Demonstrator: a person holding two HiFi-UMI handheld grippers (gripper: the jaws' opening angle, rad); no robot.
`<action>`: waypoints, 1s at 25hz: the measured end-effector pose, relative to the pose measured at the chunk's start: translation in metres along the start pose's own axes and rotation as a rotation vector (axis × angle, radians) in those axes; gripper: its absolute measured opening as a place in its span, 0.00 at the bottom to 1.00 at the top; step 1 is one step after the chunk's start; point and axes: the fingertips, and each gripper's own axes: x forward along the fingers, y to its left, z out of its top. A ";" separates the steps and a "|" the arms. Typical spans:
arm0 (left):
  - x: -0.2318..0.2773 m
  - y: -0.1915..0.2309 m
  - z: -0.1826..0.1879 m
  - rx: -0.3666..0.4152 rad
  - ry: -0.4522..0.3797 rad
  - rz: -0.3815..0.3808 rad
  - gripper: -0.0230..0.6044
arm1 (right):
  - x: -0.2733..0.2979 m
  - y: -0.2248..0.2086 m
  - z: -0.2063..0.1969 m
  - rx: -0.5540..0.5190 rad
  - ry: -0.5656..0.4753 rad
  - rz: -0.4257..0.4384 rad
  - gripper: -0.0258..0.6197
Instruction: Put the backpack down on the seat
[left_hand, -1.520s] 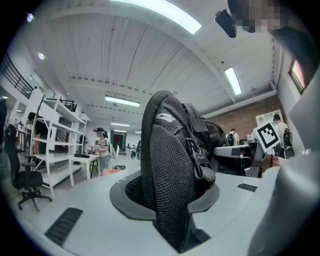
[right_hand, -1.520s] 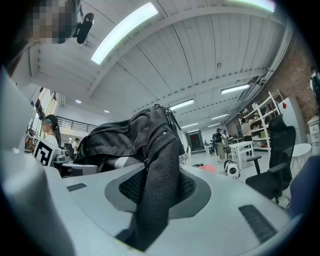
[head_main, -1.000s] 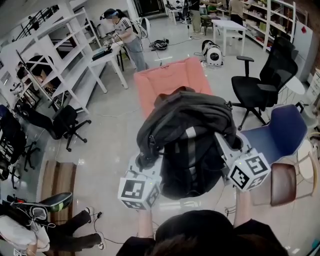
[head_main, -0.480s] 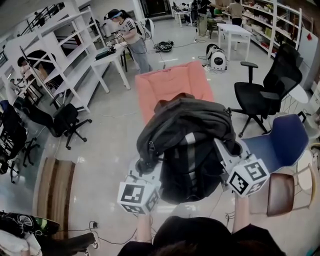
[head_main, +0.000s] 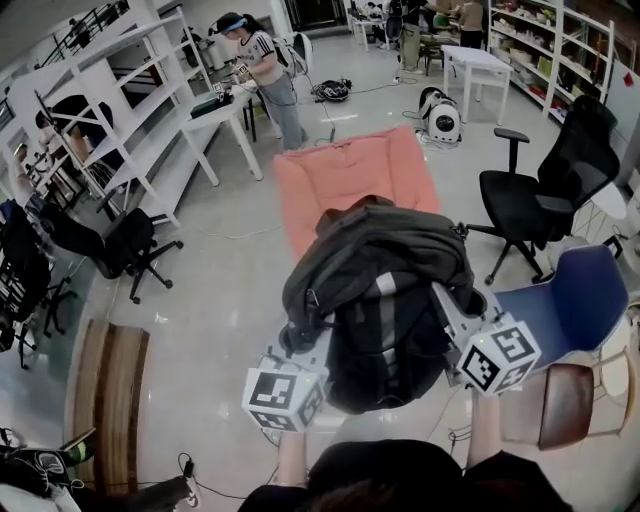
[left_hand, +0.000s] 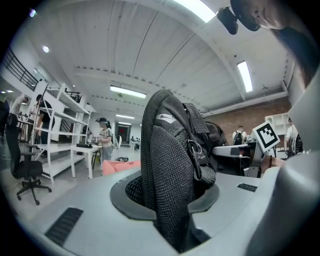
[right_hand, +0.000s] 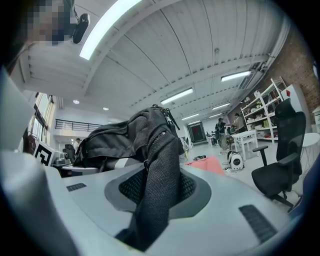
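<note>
— Where is the backpack (head_main: 385, 300) hanging at this moment?

— It is hanging in the air between the two grippers, just in front of the person. The pink seat (head_main: 350, 185) is lying beyond and below it, not touching it.

— How are the grippers holding it?

— The left gripper (head_main: 297, 338) is pinching one mesh shoulder strap (left_hand: 167, 190), and the right gripper (head_main: 462, 298) is pinching the other strap (right_hand: 159, 185). Each pair of jaws is pressing on the webbing.

— How is it likely to be handling?

— It is looking soft and floppy, sagging from its straps, and probably fairly weighty. The padded straps are offering a firm, non-slippery hold. Lowering both sides evenly should be stopping it from swinging or slumping off the seat.
</note>
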 end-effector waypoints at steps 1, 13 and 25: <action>0.008 0.007 0.000 -0.001 0.003 -0.005 0.24 | 0.010 -0.003 0.000 0.001 0.002 -0.004 0.20; 0.100 0.064 0.009 0.026 0.006 -0.100 0.24 | 0.091 -0.047 0.001 0.041 -0.023 -0.102 0.20; 0.169 0.086 0.001 0.031 0.018 -0.154 0.24 | 0.137 -0.089 -0.007 0.038 -0.029 -0.162 0.20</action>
